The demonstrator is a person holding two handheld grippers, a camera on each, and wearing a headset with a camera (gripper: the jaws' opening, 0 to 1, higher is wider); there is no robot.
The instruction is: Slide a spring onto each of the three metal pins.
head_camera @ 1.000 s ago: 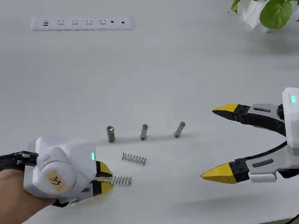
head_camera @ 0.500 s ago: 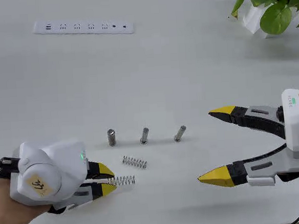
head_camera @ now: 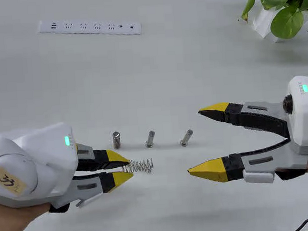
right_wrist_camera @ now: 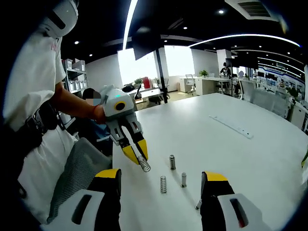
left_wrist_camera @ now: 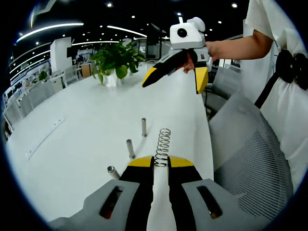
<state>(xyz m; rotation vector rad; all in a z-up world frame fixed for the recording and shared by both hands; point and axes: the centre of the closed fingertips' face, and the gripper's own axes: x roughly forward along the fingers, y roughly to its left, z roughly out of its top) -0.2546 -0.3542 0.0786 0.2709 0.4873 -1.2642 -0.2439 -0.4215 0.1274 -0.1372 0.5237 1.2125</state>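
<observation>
In the head view my left gripper (head_camera: 119, 169) sits low on the left, its jaws pinched on one end of a spring (head_camera: 141, 165). The spring sticks out to the right, just in front of the row of three pins (head_camera: 150, 139) standing on the white table (head_camera: 193, 65). My right gripper (head_camera: 208, 139) hovers to the right of the pins, jaws spread wide and gripping nothing. A power strip (head_camera: 89, 27) lies at the far side, and a plant (head_camera: 284, 6) is at the top right. In the left gripper view the spring rises from between the clamped yellow tips, with the pins beyond it to the left. In the right gripper view a second spring (right_wrist_camera: 163, 184) lies on the table close to the pins, between my own parted jaws. The left gripper holds its spring nearby.
</observation>
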